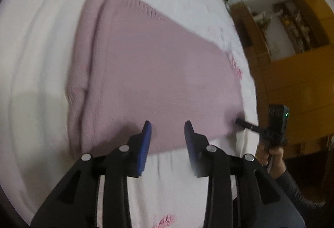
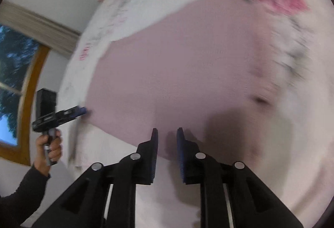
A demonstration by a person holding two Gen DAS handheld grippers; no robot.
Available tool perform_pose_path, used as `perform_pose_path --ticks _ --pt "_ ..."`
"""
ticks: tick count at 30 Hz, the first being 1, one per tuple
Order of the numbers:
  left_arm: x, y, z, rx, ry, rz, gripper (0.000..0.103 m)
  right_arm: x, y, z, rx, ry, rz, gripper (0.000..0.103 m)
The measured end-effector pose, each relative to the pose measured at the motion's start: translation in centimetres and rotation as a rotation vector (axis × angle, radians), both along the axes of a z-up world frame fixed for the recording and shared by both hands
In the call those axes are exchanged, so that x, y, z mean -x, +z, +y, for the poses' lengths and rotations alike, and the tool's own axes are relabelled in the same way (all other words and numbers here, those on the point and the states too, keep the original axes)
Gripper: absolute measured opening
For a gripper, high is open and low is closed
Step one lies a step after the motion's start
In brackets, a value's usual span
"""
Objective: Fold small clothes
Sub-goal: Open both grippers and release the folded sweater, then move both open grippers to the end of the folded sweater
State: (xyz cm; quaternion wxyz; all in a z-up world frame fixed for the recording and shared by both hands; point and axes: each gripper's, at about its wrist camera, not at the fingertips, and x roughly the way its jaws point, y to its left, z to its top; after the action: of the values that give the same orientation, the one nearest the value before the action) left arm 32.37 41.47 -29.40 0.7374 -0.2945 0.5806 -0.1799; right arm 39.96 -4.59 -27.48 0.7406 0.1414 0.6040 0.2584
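A dusty-pink knit sweater point(image 1: 158, 65) lies folded flat on the bed, its ribbed hem at the far end and a sleeve tucked along its left side. My left gripper point(image 1: 167, 125) hovers open over the sweater's near edge, nothing between its blue pads. From the right wrist view the left gripper point(image 2: 86, 111) touches the sweater's point(image 2: 177, 65) left corner. My right gripper point(image 2: 167, 133) stands over the near edge with a narrow gap between its fingers. Its tip point(image 1: 238, 121) meets the sweater's right corner in the left wrist view.
A white bedsheet point(image 1: 41, 61) with pink flowers covers the bed. A person's hand point(image 1: 271, 151) and grey sleeve hold the right gripper past the bed's right edge. Yellow wooden shelving point(image 1: 292, 40) stands beyond. A window with a wooden frame point(image 2: 23, 82) is left of the bed.
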Motion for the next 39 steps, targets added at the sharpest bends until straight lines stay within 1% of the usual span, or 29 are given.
perform_pose_path --ticks 1,2,3,4,5,6,7,8,9,11,12,13,14,15,16,18,20,22,24,26,32,39 --pt "-0.1 -1.1 0.3 -0.027 -0.001 0.043 0.033 0.1 -1.0 -1.7 0.034 -0.03 0.026 0.008" --pt "-0.1 -2.2 0.8 -0.021 0.013 0.071 0.025 -0.7 -1.4 -3.0 0.039 -0.046 0.038 0.001" --pt "-1.0 -2.0 0.8 0.001 0.031 0.081 0.025 -0.6 -1.3 -3.9 0.049 -0.07 0.039 0.0" --pt "-0.9 -1.7 1.3 0.017 0.044 0.084 0.026 -0.4 -0.6 -5.1 0.039 -0.11 0.03 0.0" --pt "-1.0 -1.3 1.6 0.014 0.053 0.073 0.031 -0.3 0.1 -5.6 0.041 -0.129 0.019 0.003" --pt "-0.7 -0.6 2.2 0.008 0.062 0.059 0.038 0.1 1.3 -5.6 0.067 -0.142 -0.012 0.019" --pt "-0.4 -0.2 2.8 0.013 0.072 0.057 0.039 0.9 3.1 -4.9 0.109 -0.125 -0.072 0.025" --pt "-0.1 0.0 3.4 0.021 0.085 0.06 0.044 1.5 4.1 -4.1 0.136 -0.097 -0.112 0.025" --pt "0.6 0.2 4.3 0.043 0.109 0.064 0.05 2.6 5.1 -2.3 0.18 -0.056 -0.162 0.026" --pt "2.1 0.4 5.5 0.104 0.137 0.066 0.055 4.8 6.7 2.6 0.292 0.065 -0.281 0.034" --pt "3.3 0.5 5.3 0.122 0.15 0.065 0.058 5.6 7.0 5.3 0.357 0.129 -0.344 0.043" --pt "4.1 0.6 5.9 0.148 0.16 0.062 0.06 6.6 7.0 7.7 0.427 0.184 -0.408 0.051" --pt "5.6 0.8 6.3 0.166 0.163 0.061 0.063 8.2 6.6 10.7 0.5 0.253 -0.49 0.055" --pt "5.8 0.7 5.6 0.182 0.166 0.062 0.064 9.1 6.3 12.1 0.537 0.298 -0.532 0.06" --pt "6.3 0.4 5.8 0.195 0.172 0.063 0.064 10.4 5.4 15.0 0.581 0.37 -0.581 0.061" --pt "7.1 0.4 6.2 0.215 0.189 0.067 0.067 12.3 3.7 17.8 0.634 0.452 -0.624 0.061" --pt "7.8 0.1 6.7 0.225 0.198 0.067 0.067 13.2 1.9 20.9 0.669 0.524 -0.65 0.059" --pt "7.8 0.1 6.9 0.259 0.222 0.074 0.067 13.4 0.7 22.9 0.654 0.557 -0.64 0.059" --pt "8.2 0.2 7.4 0.29 0.241 0.062 0.071 13.2 0.3 25.3 0.632 0.566 -0.623 0.059" --pt "8.3 0.4 7.3 0.298 0.25 0.045 0.072 12.8 0.0 26.5 0.632 0.58 -0.628 0.059" --pt "9.9 0.0 9.0 0.368 0.275 0.022 0.075 12.0 -1.0 29.1 0.633 0.588 -0.629 0.059" --pt "9.4 -0.3 10.0 0.411 0.275 -0.004 0.076 11.6 -2.1 31.3 0.635 0.616 -0.657 0.059"
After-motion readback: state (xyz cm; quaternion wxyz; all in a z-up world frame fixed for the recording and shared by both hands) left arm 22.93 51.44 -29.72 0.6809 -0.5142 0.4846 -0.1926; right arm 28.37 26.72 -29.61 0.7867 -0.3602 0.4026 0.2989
